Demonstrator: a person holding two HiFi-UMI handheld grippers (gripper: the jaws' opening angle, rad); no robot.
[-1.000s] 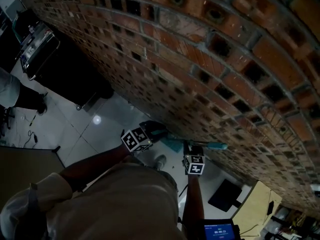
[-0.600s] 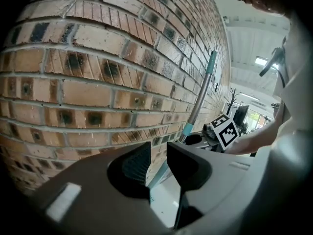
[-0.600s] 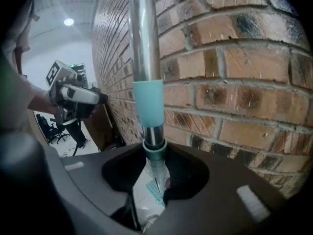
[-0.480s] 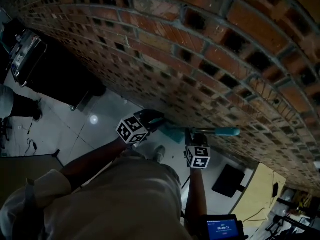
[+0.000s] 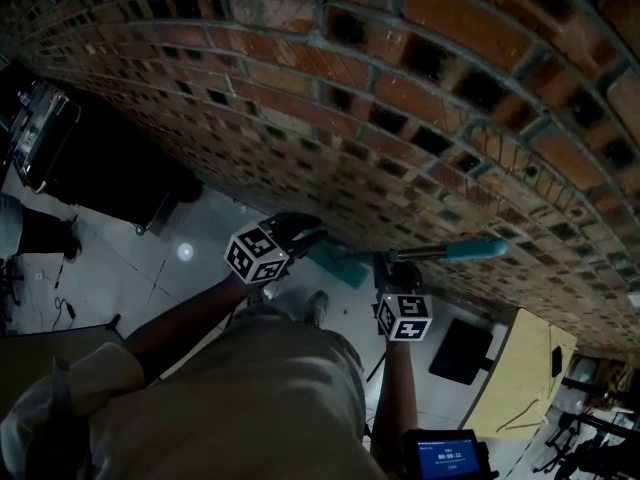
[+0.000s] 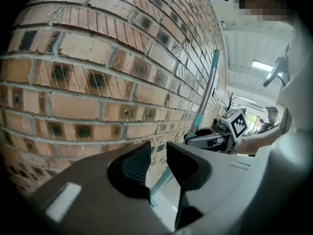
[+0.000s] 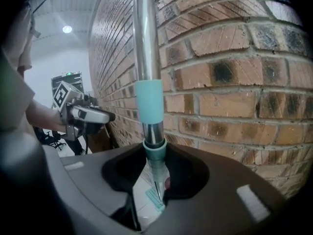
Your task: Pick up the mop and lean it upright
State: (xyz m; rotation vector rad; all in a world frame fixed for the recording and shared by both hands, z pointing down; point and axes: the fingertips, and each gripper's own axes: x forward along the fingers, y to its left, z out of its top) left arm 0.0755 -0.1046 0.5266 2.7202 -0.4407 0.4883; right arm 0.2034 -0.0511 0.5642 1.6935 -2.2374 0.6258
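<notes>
The mop has a metal pole (image 5: 440, 253) with a teal grip (image 5: 480, 249) and a teal head (image 5: 338, 266) down by the floor. It stands tilted close to the brick wall (image 5: 400, 88). My right gripper (image 5: 397, 260) is shut on the pole, which runs up between its jaws (image 7: 154, 168) past the teal sleeve (image 7: 148, 102). My left gripper (image 5: 310, 236) hovers beside the mop head; its pads (image 6: 159, 155) stand a narrow gap apart with nothing pressed between them. The pole (image 6: 209, 89) passes behind them, up to the right gripper (image 6: 205, 138).
A black wheeled cart (image 5: 110, 173) stands at the left by the wall, with a person's leg (image 5: 35, 233) near it. A plywood board (image 5: 520, 378) and a black mat (image 5: 462, 353) lie at the lower right. A small screen (image 5: 445, 458) glows at the bottom.
Both grippers have risen, the right one more. The pole's grip end has swung upward along the wall, so the mop stands steeper. The right grip is unchanged.
</notes>
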